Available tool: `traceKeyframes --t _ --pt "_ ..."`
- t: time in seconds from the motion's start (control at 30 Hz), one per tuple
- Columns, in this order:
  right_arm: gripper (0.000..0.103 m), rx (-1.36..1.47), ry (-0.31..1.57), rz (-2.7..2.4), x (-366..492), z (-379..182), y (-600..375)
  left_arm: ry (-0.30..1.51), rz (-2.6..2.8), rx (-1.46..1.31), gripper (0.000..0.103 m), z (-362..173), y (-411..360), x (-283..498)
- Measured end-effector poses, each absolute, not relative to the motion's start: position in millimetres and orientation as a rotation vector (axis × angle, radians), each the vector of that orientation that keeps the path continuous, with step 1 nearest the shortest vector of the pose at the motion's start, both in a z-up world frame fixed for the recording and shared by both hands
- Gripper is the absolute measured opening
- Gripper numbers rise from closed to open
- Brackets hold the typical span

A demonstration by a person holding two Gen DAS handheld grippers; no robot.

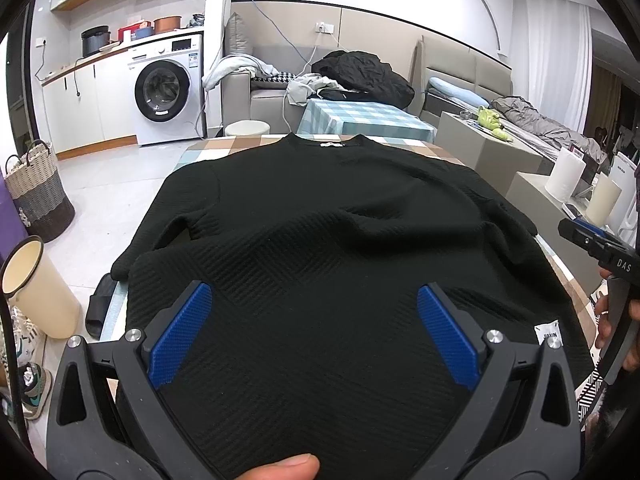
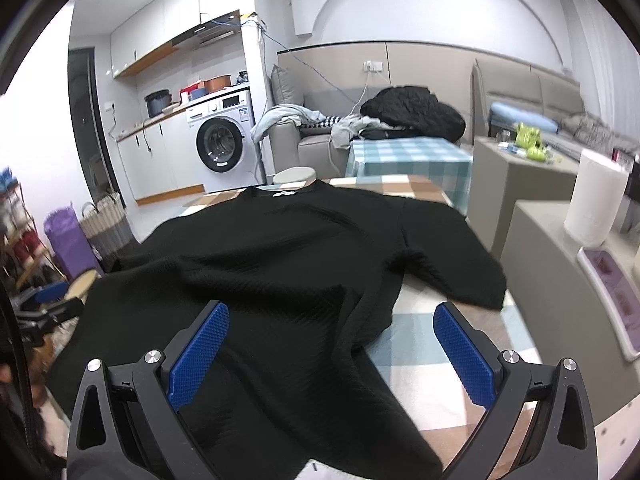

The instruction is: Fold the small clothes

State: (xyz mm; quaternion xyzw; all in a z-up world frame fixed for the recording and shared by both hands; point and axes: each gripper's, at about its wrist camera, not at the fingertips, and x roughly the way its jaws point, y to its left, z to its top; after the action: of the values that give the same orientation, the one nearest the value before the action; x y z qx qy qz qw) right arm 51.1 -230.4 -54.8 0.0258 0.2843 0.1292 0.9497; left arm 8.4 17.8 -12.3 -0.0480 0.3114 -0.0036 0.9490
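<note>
Seemingly for folding, the black sweater (image 1: 320,216) is being kept flat on the tabletop (image 2: 424,344), both hand-held grippers (image 1: 314,336) (image 2: 332,354) being held released above its hem.

A home: washing machine (image 1: 168,90), sofa (image 1: 256,96), bed (image 1: 532,120).

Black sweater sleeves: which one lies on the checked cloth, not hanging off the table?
The sleeve on the person's right: its cuff rests on the checked tablecloth. The other sleeve droops over the left edge.
</note>
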Motion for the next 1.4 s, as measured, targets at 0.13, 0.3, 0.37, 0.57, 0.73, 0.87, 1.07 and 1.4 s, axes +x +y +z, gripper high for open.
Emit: traceKeyframes --t 0.13,0.3,0.37,0.57,0.73,0.87,1.07,1.4 --pt "0.103 0.009 0.617 0.265 55.0 -60.4 -225.2 0.629 0.026 -0.097 0.102 -14.8 22.6 10.9" --pt "0.103 0.030 0.635 0.245 60.4 -64.7 -221.6 0.628 0.030 -0.123 0.102 -15.4 33.2 13.0" --pt "0.103 0.070 0.642 0.231 63.3 -62.6 -226.2 0.621 0.030 -0.137 0.102 -15.7 36.6 13.8" --pt "0.103 0.228 0.693 0.163 79.7 -59.0 -253.5 0.659 0.096 -0.151 0.102 -21.5 52.8 38.8" --pt "0.092 0.399 0.755 0.149 95.9 -67.5 -283.9 0.669 0.098 -0.168 0.102 -17.2 66.7 60.3" --pt "0.087 0.482 0.792 0.116 108.0 -75.7 -301.3 0.656 0.045 -0.240 0.091 -16.1 80.8 75.8" --pt "0.081 0.683 0.853 0.016 137.0 -100.9 -338.5 0.665 0.066 -0.266 0.084 -21.5 95.6 94.5" --pt "0.077 0.773 0.870 -0.143 167.9 -119.9 -375.3 0.686 0.093 -0.269 0.084 -28.9 99.5 125.4"
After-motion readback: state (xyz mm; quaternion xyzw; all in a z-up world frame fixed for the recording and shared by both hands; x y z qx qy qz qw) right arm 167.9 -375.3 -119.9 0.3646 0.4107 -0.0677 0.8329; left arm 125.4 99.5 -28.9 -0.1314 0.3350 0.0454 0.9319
